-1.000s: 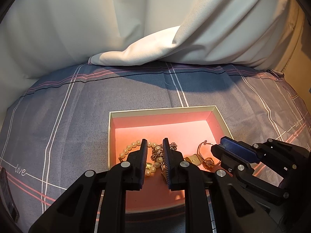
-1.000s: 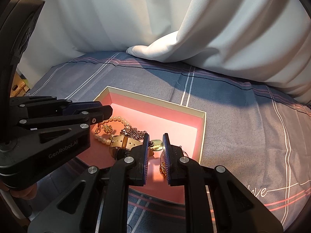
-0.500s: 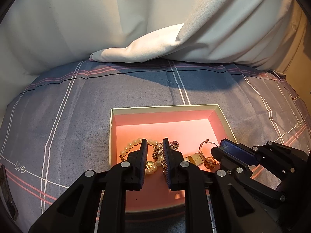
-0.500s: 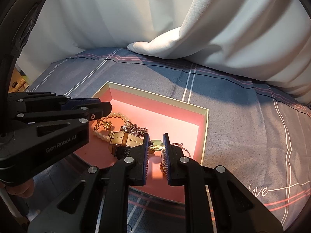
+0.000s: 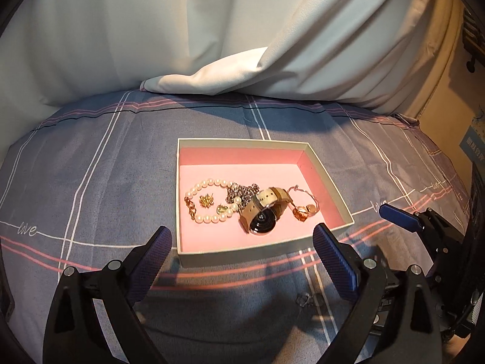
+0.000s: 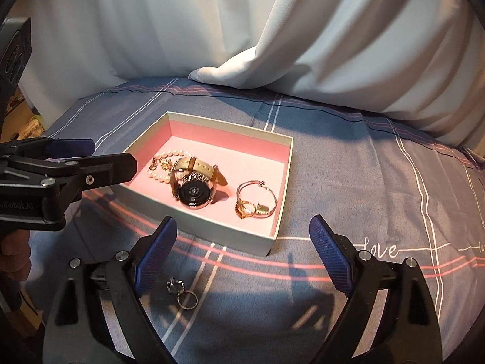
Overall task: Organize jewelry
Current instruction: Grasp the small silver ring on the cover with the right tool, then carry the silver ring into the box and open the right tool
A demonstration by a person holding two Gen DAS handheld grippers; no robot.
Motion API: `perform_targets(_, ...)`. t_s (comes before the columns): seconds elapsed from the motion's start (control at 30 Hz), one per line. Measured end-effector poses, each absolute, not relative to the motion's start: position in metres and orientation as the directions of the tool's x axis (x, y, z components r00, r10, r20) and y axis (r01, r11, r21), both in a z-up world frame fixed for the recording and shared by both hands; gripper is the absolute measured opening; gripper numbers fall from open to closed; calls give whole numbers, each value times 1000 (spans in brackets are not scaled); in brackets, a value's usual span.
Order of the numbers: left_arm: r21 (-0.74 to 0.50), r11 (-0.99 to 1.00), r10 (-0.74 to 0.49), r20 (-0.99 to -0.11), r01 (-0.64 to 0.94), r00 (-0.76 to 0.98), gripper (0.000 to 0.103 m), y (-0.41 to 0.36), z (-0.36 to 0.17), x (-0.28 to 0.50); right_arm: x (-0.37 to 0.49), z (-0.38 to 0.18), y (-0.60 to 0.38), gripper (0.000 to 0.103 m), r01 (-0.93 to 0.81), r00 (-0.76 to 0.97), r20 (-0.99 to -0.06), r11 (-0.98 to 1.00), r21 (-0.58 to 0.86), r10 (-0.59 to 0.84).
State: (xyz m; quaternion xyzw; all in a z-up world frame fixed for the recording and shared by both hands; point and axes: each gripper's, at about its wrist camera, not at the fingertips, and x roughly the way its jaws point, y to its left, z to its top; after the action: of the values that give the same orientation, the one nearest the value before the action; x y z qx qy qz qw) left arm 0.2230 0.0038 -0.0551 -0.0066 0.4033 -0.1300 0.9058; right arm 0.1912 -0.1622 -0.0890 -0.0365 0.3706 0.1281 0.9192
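Note:
A shallow box with a pink lining lies on the bed. In it are a pearl bracelet, a small gold charm, a silver chain, a tan-strap watch and a thin rose-gold bangle with rings. A silver ring lies on the sheet in front of the box. My left gripper is open and empty before the box's near edge. My right gripper is open and empty above the ring.
The bed sheet is grey-blue with white and pink stripes and the word "love". White bedding is piled along the far side. A beige wall stands at the far right.
Both grippers were shut low over the jewelry in the box. Both have pulled back toward me out of the box and opened wide. The watch and other pieces now lie uncovered in the box.

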Motion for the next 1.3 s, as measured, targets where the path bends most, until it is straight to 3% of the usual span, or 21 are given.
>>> perform_targets(0.23,-65,960,-214,-797,272,566,88,-3,-107,189,161,-139,-144,85,-344,580,-768,936,70,270)
perform_targets(0.53,-37,969,-170,-819,245,547,69,4,-128,201,172,-149,-139,71,-360,583,-756,929,87,297)
perform_targets(0.63,-40,970,-170,-818,242,549,54,2,-127,205,175,-148,-137,60,-363,586,-757,929,72,288)
perform_targets(0.7,-42,968,-176,-818,248,548,48,0,-126,206,175,-147,-133,40,-381,579,-760,922,66,294)
perform_targets(0.8,-36,964,-181,-816,264,549,34,-5,-125,206,173,-147,-128,23,-397,576,-763,916,53,293)
perform_targets(0.97,-32,963,-180,-814,267,553,23,-8,-124,205,170,-145,-129,23,-393,579,-762,918,51,290)
perform_targets(1.3,-64,958,-215,-804,279,555,19,-11,-113,204,166,-127,-135,23,-374,609,-735,925,66,298)
